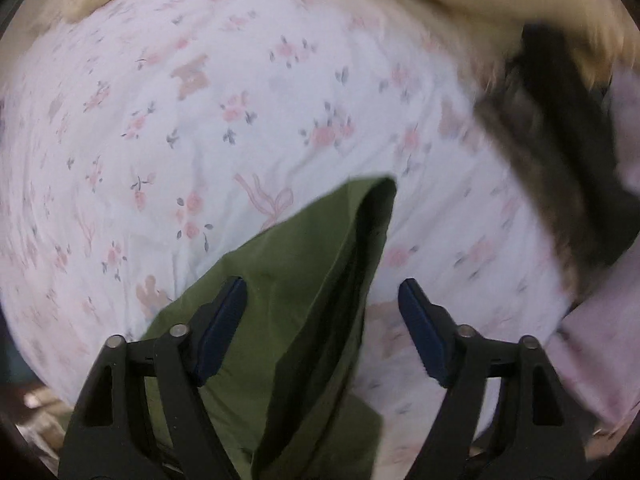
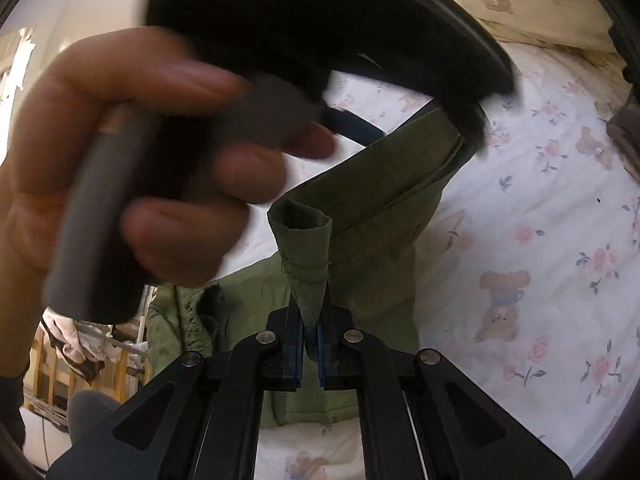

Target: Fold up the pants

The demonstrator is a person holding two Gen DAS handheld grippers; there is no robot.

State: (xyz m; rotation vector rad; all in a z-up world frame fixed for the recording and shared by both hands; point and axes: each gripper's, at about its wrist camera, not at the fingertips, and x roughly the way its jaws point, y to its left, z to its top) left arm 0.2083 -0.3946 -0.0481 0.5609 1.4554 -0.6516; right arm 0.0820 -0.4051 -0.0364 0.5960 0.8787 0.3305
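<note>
The olive green pants (image 1: 288, 280) lie on the bed and rise in a fold toward my left gripper (image 1: 322, 308). That gripper points down and is open; the cloth passes between its blue pads (image 1: 224, 320) without being pressed. In the right wrist view my right gripper (image 2: 311, 332) is shut on a folded hem of the pants (image 2: 360, 216), which stretch away from it. A person's hand (image 2: 132, 168) grips the handle of the left gripper (image 2: 412, 128), seen blurred over the far edge of the cloth.
A white sheet with pink flowers and bears (image 1: 240, 112) covers the bed. A beige quilt (image 2: 532, 4) lies along its far side. A dark blurred object (image 1: 560, 160) sits at the right. Beyond the bed's edge stands a wooden rack with clothes (image 2: 80, 352).
</note>
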